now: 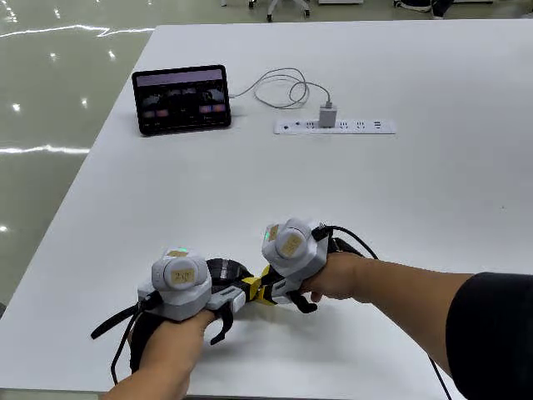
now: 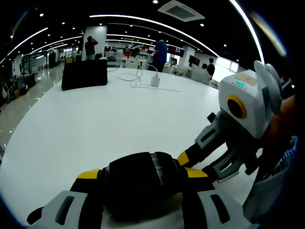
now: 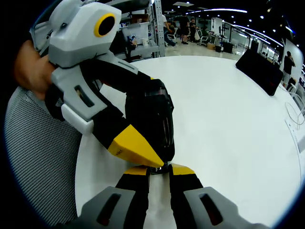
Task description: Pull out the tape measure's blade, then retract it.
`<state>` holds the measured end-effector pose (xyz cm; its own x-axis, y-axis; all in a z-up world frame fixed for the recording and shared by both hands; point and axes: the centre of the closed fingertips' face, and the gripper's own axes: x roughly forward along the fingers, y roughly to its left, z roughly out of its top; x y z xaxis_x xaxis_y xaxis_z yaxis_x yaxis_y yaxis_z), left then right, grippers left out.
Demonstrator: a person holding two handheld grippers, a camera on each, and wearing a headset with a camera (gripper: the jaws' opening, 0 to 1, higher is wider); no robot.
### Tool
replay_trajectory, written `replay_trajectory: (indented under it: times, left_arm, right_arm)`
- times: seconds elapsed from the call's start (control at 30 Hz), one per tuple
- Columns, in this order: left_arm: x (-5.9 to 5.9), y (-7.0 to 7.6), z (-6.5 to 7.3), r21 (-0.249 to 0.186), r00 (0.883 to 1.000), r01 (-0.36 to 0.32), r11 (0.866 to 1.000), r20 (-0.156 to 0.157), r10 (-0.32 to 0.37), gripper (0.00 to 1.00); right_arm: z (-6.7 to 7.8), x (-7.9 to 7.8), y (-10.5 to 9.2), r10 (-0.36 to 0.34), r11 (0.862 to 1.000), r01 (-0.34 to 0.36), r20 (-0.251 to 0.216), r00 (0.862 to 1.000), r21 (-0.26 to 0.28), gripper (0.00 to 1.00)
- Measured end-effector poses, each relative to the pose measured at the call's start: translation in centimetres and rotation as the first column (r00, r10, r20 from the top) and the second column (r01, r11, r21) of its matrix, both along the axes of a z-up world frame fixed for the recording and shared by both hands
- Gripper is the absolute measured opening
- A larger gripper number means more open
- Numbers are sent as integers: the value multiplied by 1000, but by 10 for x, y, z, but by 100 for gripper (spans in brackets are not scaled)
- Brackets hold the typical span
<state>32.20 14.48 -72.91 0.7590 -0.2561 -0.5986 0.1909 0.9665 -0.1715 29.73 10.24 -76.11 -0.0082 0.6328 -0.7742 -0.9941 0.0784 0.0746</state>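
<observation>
Clamping the black tape measure (image 3: 153, 112) across its body, the left gripper (image 2: 142, 175) is holding it well on the near side of the tablet (image 1: 181, 98), close to the person. Its jaws are standing about the case's width apart, one yellow tip pressing on each flank. I cannot tell whether the case is resting on the bench (image 1: 375, 192) or hanging just above it.

The right gripper (image 3: 161, 170), equally far from the tablet, is pointing at the case's lower corner. Its jaws are pinching almost together on a small bit that I am taking for the end hook (image 3: 163, 167), though it is too small to be sure. No blade is showing outside the case, so the pull seems not yet begun.

That pinch is what is worrying me. Only the very tips seem to be biting, so a pull off the blade's line could be letting the hook slide free, and the spring would be whipping any drawn blade back. The case is looking rounded and smooth, so a hard tug could be twisting it in the left jaws. The grippers are also crowding each other, with tips nearly touching, so a bump could be loosening either hold.
</observation>
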Motion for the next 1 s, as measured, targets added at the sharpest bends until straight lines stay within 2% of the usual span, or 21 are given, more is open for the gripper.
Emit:
replay_trajectory:
  times: [0.1, 0.23, 0.47, 0.57, 0.67, 0.83, 0.93, 1.0]
  left_arm:
    - [0, 0, 0, 5, 1000, -1, 1000, 2, 1, 64]
    - [0, 0, -1, 7, 1000, 0, 1000, -15, 0, 64]
    - [-2, 0, -1, 11, 1000, 8, 1000, -27, -8, 64]
    - [-5, 1, -3, -3, 999, -8, 1000, -47, 8, 64]
    - [-7, 3, -3, 12, 999, -4, 1000, -49, 4, 65]
    - [-6, 8, -2, 12, 998, -9, 1000, -55, 9, 71]
    - [-5, 10, 0, 19, 999, -9, 1000, -43, 10, 79]
    - [-3, 12, 2, 24, 999, -10, 1000, -31, 11, 85]
  right_arm:
    - [0, -1, 0, 1, 1000, -1, 3, 1000, -2, 12]
    - [0, 0, 1, 18, 1000, -18, 21, 1000, -6, 12]
    - [0, -1, 1, 15, 1000, -15, 23, 1000, -11, 12]
    - [0, -1, 1, 19, 1000, -18, 28, 999, -13, 13]
    - [1, -3, 0, 21, 1000, -21, 17, 1000, -12, 16]
    - [4, -8, -3, 33, 999, -33, 1, 999, -8, 23]
    - [9, -9, -4, 22, 1000, -22, -21, 1000, 5, 33]
    - [11, -8, -6, 11, 1000, -10, -28, 1000, 10, 35]
